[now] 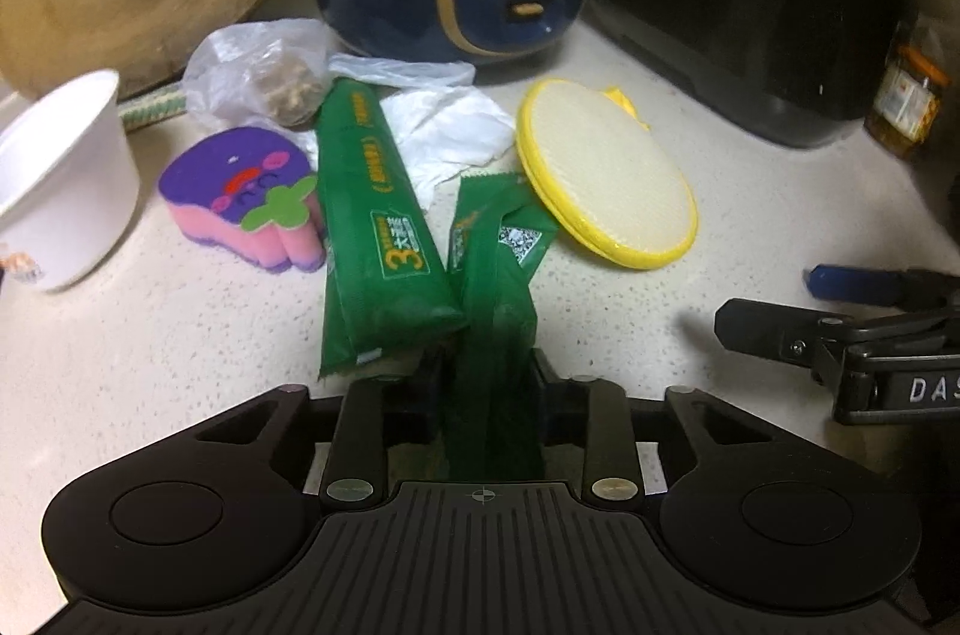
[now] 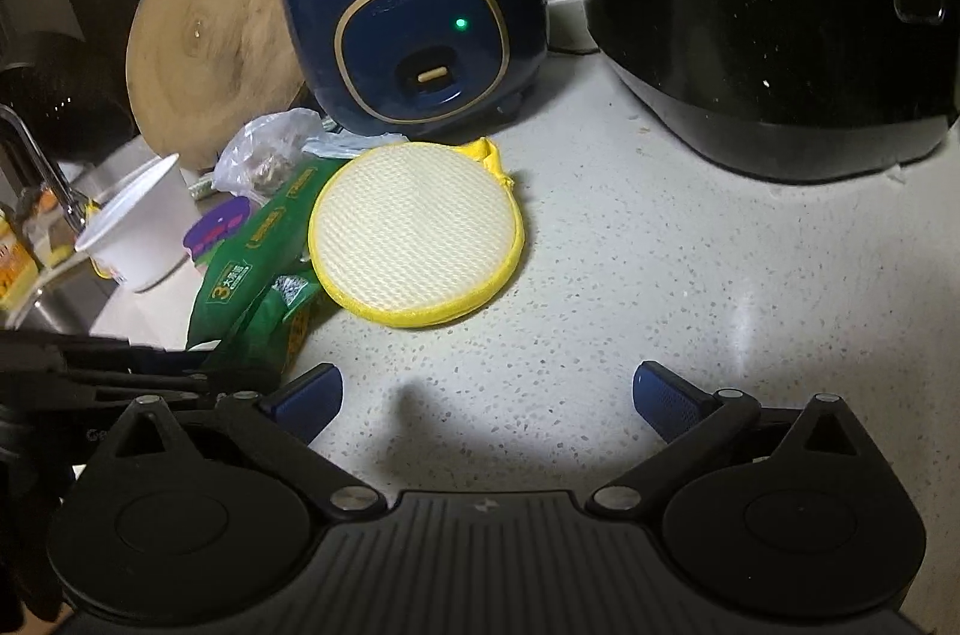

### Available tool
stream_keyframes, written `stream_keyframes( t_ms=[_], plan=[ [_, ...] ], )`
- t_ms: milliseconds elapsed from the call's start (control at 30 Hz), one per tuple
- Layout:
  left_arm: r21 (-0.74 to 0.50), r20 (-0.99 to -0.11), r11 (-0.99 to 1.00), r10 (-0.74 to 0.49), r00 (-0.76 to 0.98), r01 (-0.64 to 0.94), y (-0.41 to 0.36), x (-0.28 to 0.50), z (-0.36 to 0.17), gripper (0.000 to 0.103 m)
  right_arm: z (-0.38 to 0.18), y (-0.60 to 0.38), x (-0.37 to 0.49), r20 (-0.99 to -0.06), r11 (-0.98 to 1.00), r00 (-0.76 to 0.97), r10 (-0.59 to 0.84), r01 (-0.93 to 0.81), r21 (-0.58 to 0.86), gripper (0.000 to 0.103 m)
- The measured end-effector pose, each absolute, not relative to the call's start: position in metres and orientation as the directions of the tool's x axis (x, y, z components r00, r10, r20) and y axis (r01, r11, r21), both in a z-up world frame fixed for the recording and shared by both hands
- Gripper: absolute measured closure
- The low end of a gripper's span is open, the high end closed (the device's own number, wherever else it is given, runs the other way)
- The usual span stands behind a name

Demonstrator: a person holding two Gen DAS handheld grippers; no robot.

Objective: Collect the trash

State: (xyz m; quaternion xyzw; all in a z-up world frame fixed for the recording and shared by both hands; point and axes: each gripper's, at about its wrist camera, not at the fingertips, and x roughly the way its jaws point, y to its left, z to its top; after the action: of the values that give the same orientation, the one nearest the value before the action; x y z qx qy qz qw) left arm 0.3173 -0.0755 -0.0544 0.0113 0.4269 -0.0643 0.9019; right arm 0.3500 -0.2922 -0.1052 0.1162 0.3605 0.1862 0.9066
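Note:
My left gripper (image 1: 487, 365) is shut on a thin green wrapper (image 1: 495, 275) that stands up between its jaws. A larger green packet (image 1: 375, 227) lies beside it on the speckled counter (image 1: 690, 311); both also show in the right wrist view (image 2: 258, 293). A crumpled white tissue (image 1: 447, 134) and a clear plastic bag with brown bits (image 1: 264, 74) lie behind. My right gripper (image 2: 489, 395) is open and empty above bare counter, its blue fingertips (image 2: 309, 395) wide apart.
A yellow round sponge pad (image 2: 414, 233), a purple and pink sponge (image 1: 246, 197) and a white cup (image 1: 60, 179) lie nearby. A blue rice cooker (image 2: 420, 17), a black cooker (image 2: 774, 5) and a round wooden board (image 2: 210, 29) stand behind. A jar (image 1: 906, 101) is at right.

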Motion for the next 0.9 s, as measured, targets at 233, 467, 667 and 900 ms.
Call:
stream_keyframes(
  t_ms=[233, 467, 667, 900],
  plan=[
    [-0.149, -0.731, 0.988, -0.136, 0.669, 0.037, -0.047, 0.294, -0.042, 0.078, -0.102, -0.274, 0.353, -0.666, 0.898, 0.609, 0.430, -0.368, 0.243, 0.000],
    [-0.203, -0.679, 0.978, -0.104, 0.727, -0.049, -0.017, 0.264, -0.018, 0.079, -0.087, -0.269, 0.357, -0.615, 0.924, 0.697, 0.369, -0.348, 0.160, 0.001],
    [-0.221, -0.650, 0.964, -0.034, 0.759, -0.146, 0.009, 0.235, -0.004, 0.079, -0.074, -0.265, 0.390, -0.571, 0.917, 0.720, 0.394, -0.346, 0.196, 0.001],
    [-0.250, -0.648, 0.946, -0.006, 0.762, -0.205, 0.023, 0.218, -0.005, 0.079, -0.081, -0.242, 0.437, -0.589, 0.913, 0.708, 0.390, -0.381, 0.147, 0.001]
  ],
)
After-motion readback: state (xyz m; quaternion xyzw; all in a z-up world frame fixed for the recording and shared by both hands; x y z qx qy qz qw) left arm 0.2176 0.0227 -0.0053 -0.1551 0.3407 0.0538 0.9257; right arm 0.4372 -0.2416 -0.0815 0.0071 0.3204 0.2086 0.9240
